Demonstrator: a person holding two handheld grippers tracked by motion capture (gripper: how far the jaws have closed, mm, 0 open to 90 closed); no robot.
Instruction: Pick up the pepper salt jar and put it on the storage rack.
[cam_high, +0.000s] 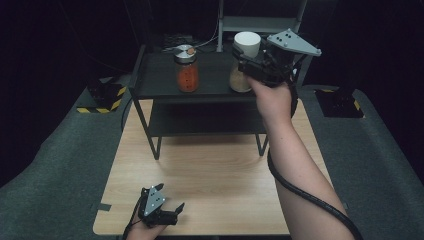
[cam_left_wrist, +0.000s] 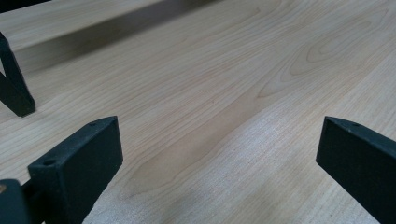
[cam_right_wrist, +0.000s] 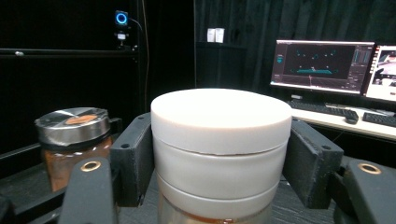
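The wooden worktop carries a black shelf unit at its far end, its top shelf bearing two jars. The right arm reaches from the near edge across to that shelf's right side, where the right claw is clamped on the white lid of the pale jar; in the right gripper view the black jaws press on both sides of the lid, with glass and light brown contents just showing below it. The jar stands upright on the top shelf at its right end. Well apart to its left on the same shelf stands the red jar with a metal lid, also seen at the left of the right gripper view. The left claw sits low at the near left of the worktop, its jaws wide apart with only bare wood between them.
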